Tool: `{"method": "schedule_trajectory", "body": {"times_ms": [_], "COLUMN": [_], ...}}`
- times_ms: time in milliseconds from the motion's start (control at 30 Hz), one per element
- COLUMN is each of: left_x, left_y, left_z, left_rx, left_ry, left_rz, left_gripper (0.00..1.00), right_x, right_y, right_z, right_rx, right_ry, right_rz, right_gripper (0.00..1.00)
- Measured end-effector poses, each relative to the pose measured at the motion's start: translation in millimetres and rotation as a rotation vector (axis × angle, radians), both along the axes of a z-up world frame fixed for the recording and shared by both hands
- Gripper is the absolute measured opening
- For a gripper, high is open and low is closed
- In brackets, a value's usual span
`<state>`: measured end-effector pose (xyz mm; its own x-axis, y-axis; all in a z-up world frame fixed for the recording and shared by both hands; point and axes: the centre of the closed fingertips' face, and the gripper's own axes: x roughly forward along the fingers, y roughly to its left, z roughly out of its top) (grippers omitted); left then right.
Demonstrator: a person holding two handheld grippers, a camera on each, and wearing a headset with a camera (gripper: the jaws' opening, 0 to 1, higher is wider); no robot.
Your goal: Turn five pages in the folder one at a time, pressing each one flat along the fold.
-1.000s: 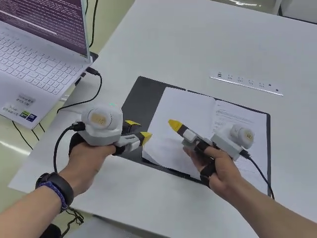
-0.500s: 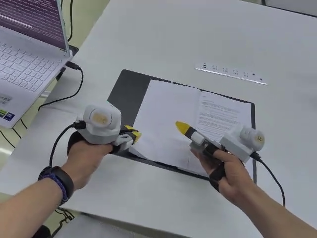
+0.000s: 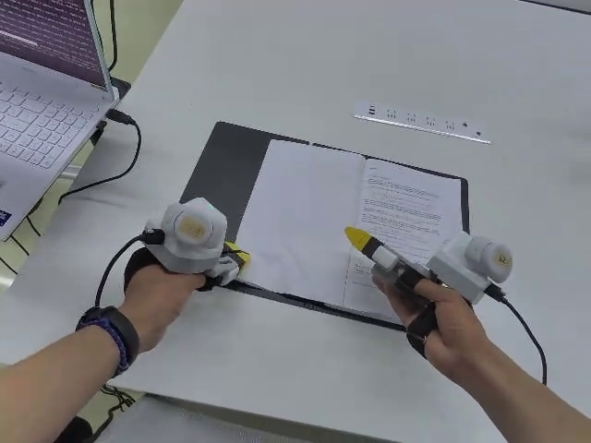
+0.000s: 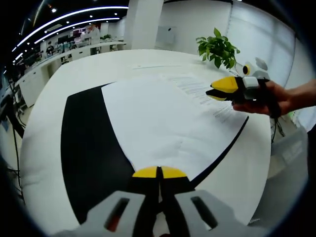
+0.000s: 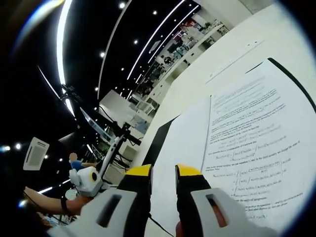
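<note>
Two tongs over an open folder on the desk: left tongs closed at a corner of the blank page (its near edge), right tongs narrowly parted above the printed page.

Open white laptop at the left edge, black cable plugged into its side, flat white power strip farther back, all on a plain white table, leafy potted plant beyond the table, curved ceiling light strips overhead.
</note>
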<state>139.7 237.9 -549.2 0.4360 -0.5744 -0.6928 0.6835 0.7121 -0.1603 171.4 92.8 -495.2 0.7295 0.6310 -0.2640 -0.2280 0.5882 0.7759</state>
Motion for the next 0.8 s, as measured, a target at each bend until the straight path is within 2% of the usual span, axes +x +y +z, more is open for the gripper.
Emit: {"method": "schedule_trajectory", "body": {"times_ms": [67, 100, 133, 200, 300, 800], "left_x": [-3.5, -2.7, -4.3, -0.9, 3.3, 5.9], "left_y": [0.7, -0.2, 0.8, 1.5, 3.5, 4.4], "left_z": [-3.8, -1.7, -2.2, -2.7, -5.8, -9.1], "left_rx": [0.021, 0.018, 0.026, 0.037, 0.036, 0.043], "left_ry": [0.003, -0.02, -0.013, -0.022, -0.015, -0.013], "left_rz": [-0.013, -0.015, -0.01, -0.02, -0.014, -0.009], "left_gripper": [0.0, 0.0, 0.0, 0.0, 0.0, 0.0], "right_x": [3.6, 5.0, 6.1, 8.6, 12.5, 38.5], "right_y": [-0.5, -0.5, -0.6, -1.3, -2.9, -11.9], "right_z": [-0.2, -0.5, -0.8, -1.7, -3.2, -17.6], "right_rx": [-0.006, -0.007, -0.006, -0.006, -0.006, -0.021], "right_ry": [-0.004, -0.006, -0.006, -0.006, -0.006, 0.007], "right_rz": [0.005, 0.006, 0.007, 0.008, 0.008, -0.017], "right_gripper": [0.15, 0.15, 0.15, 0.15, 0.14, 0.08]}}
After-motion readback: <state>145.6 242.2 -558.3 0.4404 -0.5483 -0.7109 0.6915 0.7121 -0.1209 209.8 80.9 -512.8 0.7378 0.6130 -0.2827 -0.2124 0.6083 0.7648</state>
